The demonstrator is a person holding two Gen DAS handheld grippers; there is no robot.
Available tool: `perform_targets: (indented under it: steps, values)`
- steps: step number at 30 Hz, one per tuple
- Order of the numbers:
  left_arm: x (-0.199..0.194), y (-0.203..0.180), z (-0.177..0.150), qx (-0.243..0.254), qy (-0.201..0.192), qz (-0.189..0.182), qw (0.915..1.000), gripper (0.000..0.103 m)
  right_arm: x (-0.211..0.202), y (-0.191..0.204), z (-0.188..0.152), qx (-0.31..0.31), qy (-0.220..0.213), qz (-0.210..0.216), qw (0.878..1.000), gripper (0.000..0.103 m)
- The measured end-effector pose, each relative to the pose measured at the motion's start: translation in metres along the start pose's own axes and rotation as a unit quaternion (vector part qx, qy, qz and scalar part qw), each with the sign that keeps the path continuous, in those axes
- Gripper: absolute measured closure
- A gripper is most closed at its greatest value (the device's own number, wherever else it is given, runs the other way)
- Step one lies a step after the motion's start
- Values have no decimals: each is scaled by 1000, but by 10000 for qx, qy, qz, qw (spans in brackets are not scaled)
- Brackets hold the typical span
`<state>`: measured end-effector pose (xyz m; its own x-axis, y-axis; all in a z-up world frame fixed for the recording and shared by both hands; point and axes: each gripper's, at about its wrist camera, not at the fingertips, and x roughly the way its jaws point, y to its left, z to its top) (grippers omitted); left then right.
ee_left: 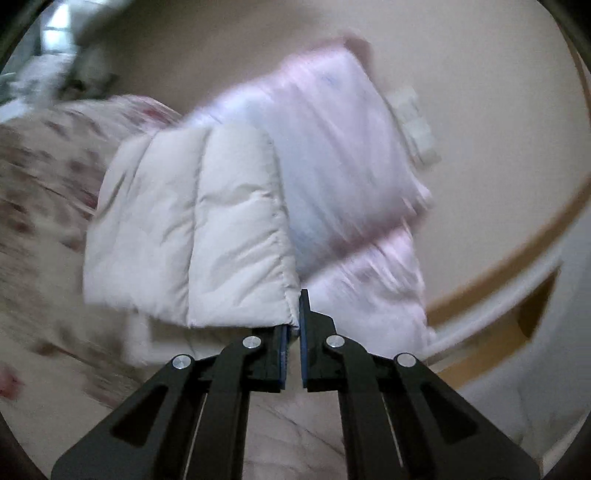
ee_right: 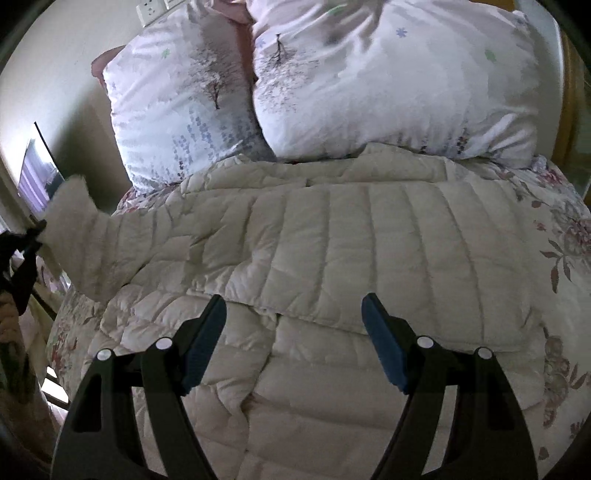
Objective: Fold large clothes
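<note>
A cream quilted down jacket [ee_right: 351, 258] lies spread across the bed. My left gripper [ee_left: 293, 325] is shut on the edge of the jacket's sleeve [ee_left: 192, 229] and holds it lifted; the view is motion-blurred. In the right wrist view that sleeve [ee_right: 77, 243] is stretched out to the far left, with the left gripper [ee_right: 35, 232] at its end. My right gripper [ee_right: 293, 325] is open and empty, hovering just above the jacket's body near a fold in its front.
Two pale printed pillows [ee_right: 369, 81] lean at the head of the bed, also blurred in the left wrist view [ee_left: 332, 147]. A floral bedsheet [ee_right: 561, 240] lies under the jacket. A wooden bed frame [ee_left: 509, 254] curves at the right. A wall socket [ee_right: 151, 9] sits above.
</note>
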<state>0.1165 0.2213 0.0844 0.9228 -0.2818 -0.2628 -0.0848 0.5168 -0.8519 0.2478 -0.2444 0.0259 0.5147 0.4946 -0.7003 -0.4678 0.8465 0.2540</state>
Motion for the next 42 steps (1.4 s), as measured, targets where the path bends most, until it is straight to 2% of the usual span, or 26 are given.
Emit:
perform_targets:
  steps: [5, 9, 13, 15, 16, 17, 20, 22, 25, 28, 32, 36, 39, 42]
  values:
    - [61, -40, -55, 560, 808, -97, 9951, 99, -2, -11, -3, 98, -28, -87, 9999, 27]
    - [105, -53, -98, 859, 1497, 51, 9850, 99, -5, -21, -6, 198, -68, -193, 9996, 27]
    - [138, -58, -135, 1387, 2003, 413, 9690, 97, -8, -29, -7, 288, -109, -291, 9991, 27]
    - [142, -53, -141, 1416, 2239, 409, 9634, 79, -10, -31, -6, 294, -136, -318, 9990, 27]
    - [142, -50, -145, 1379, 2363, 381, 9611, 50, -11, -30, -5, 280, -163, -326, 9989, 27]
    - [138, -46, -146, 1330, 2447, 306, 9599, 29, -13, -29, -4, 252, -204, -320, 9990, 27]
    - [111, -42, -141, 1493, 2297, 167, 9616, 26, -18, -16, 0, 35, -359, -201, 9991, 27]
    - [90, -37, -137, 1658, 2105, 218, 9632, 26, -23, -2, 3, -227, -483, -62, 9986, 27]
    - [52, -17, -130, 1871, 1655, 589, 9665, 26, -24, 36, 5, -882, -638, 266, 9937, 27]
    - [28, 1, -128, 1875, 1410, 940, 9675, 26, -17, 81, 3, -1606, -696, 620, 9826, 28]
    - [13, 15, -132, 1954, 1198, 1246, 9654, 26, 8, 143, -4, -2604, -667, 854, 9594, 33]
    - [10, 24, -141, 2208, 1069, 1524, 9574, 26, 44, 174, -1, -2960, -404, 647, 9521, 38]
    - [9, 29, -145, 2255, 1034, 1565, 9560, 26, 73, 176, 1, -2921, -101, 420, 9554, 38]
    - [12, 33, -148, 2276, 1038, 1611, 9547, 26, 95, 174, -5, -3015, 94, 55, 9534, 38]
